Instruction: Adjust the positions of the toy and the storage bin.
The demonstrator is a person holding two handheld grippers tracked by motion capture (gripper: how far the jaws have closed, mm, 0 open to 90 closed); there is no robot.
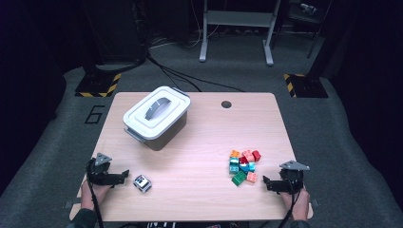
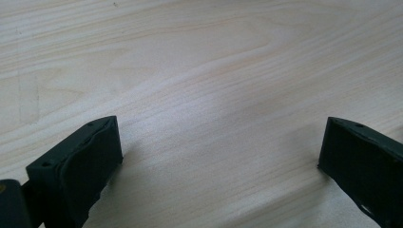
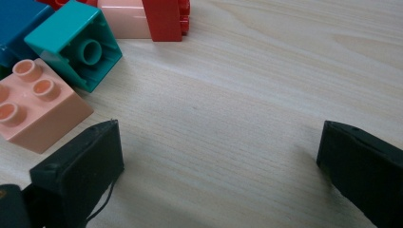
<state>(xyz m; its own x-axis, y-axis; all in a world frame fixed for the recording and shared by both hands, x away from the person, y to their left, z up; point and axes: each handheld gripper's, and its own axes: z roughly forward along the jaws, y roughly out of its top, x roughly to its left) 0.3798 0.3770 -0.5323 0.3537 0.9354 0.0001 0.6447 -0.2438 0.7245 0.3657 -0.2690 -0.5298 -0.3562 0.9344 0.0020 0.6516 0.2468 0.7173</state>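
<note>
A white-lidded grey box (image 1: 156,116) with a grey handle stands on the wooden table (image 1: 199,142) at the back left. A heap of coloured bricks (image 1: 244,166) lies at the front right. My left gripper (image 1: 124,175) rests at the front left, open, with bare wood between its jaws (image 2: 218,152). A small white and grey object (image 1: 142,183) lies just right of it. My right gripper (image 1: 266,183) rests at the front right, open and empty (image 3: 218,152). In the right gripper view a pink brick (image 3: 38,111), a teal brick (image 3: 76,45) and a red brick (image 3: 166,19) lie just beyond its left jaw.
A round hole (image 1: 226,104) sits in the table near the back edge. Grey carpet surrounds the table, with a white desk frame (image 1: 237,28) and black cables (image 1: 180,76) on the floor behind. Yellow-black striped bases (image 1: 97,85) stand at both back corners.
</note>
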